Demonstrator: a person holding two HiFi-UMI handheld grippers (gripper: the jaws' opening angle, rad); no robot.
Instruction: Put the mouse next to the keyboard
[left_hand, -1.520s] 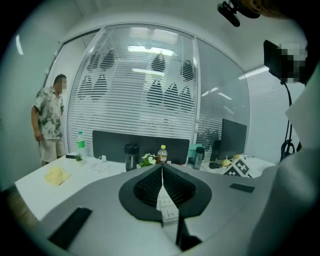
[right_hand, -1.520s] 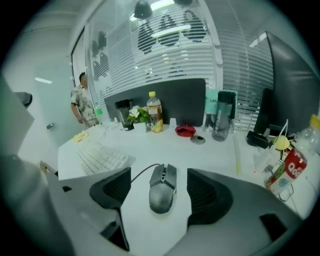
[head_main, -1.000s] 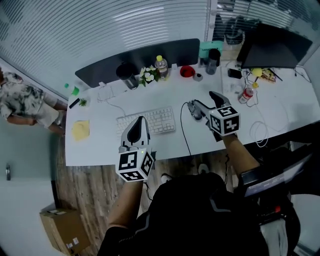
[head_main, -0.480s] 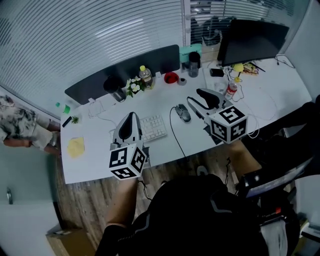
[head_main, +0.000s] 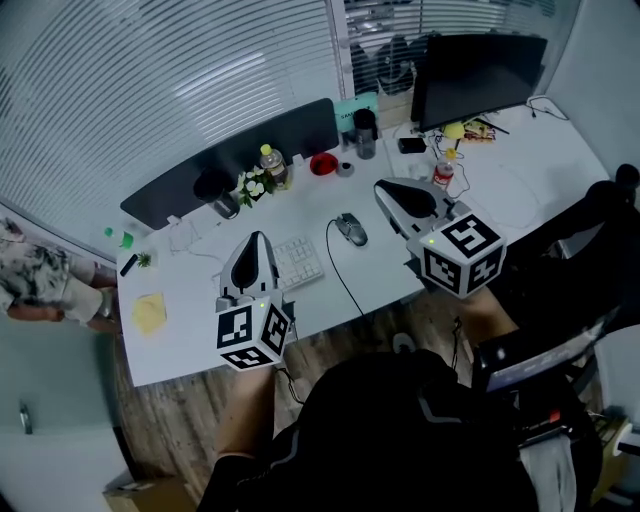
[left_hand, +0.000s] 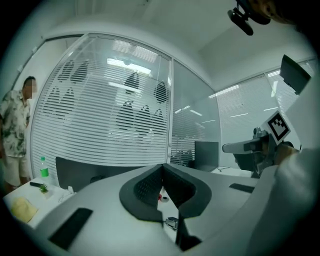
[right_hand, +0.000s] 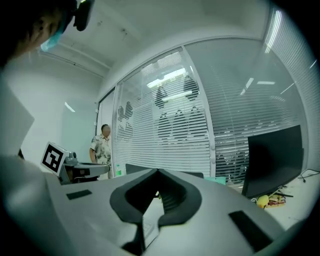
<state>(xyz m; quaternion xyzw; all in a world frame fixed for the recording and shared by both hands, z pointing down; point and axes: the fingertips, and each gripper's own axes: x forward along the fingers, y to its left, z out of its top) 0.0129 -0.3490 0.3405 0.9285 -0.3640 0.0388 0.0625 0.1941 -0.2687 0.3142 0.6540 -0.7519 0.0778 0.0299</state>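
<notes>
The dark mouse (head_main: 350, 229) lies on the white desk (head_main: 190, 300) just right of the white keyboard (head_main: 299, 261), its cable running toward the front edge. My right gripper (head_main: 383, 187) hovers above and to the right of the mouse; its jaws have just been closing and now stand shut with nothing between them, as the right gripper view (right_hand: 158, 172) shows. My left gripper (head_main: 254, 238) hangs over the keyboard's left end and hides it. In its own view (left_hand: 162, 167) the pads meet and hold nothing.
Along the desk's back stand a dark divider panel (head_main: 230, 155), a bottle (head_main: 268, 160), flowers (head_main: 250, 186), a red bowl (head_main: 322, 163) and a dark cup (head_main: 364, 128). A black monitor (head_main: 478, 68) is at back right. Yellow notes (head_main: 150, 312) lie left. A person (head_main: 40, 285) stands at left.
The right gripper let go of the mouse, lifted up and away to the right, and its jaws closed. The left gripper rose a little. The mouse stays beside the keyboard.
</notes>
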